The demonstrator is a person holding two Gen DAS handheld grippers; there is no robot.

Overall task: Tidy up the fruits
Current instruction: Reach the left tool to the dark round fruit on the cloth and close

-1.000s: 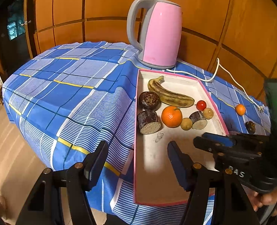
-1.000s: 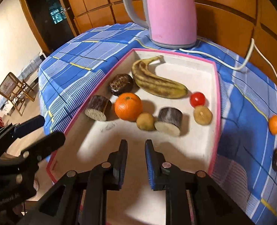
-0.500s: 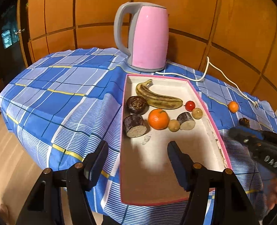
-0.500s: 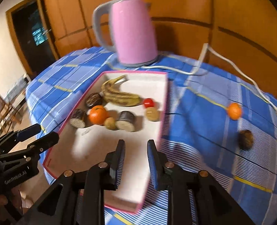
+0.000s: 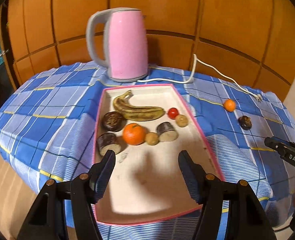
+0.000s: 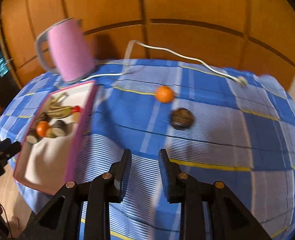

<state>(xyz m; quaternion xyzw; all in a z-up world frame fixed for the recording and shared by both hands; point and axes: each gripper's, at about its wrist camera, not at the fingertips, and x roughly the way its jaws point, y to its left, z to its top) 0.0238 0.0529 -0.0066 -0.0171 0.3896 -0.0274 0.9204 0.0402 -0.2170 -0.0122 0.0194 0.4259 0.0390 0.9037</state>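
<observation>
- The right claw (image 6: 144, 172) is held empty with its fingers parted a little, hovering over the checked tablecloth (image 6: 217, 160), apparently lined up for a pick.
- Ahead of it, apart from each other, a small orange (image 6: 164, 94) and a dark round fruit (image 6: 181, 118) lie loose on the cloth, outside the tray, so they are judged the remaining items.
- The left claw (image 5: 146, 172) is spread wide and empty above the near, bare end of the pink-rimmed tray (image 5: 207, 146).
- Beyond it, a banana (image 5: 138, 110) and other fruit are gathered at the far end.
</observation>
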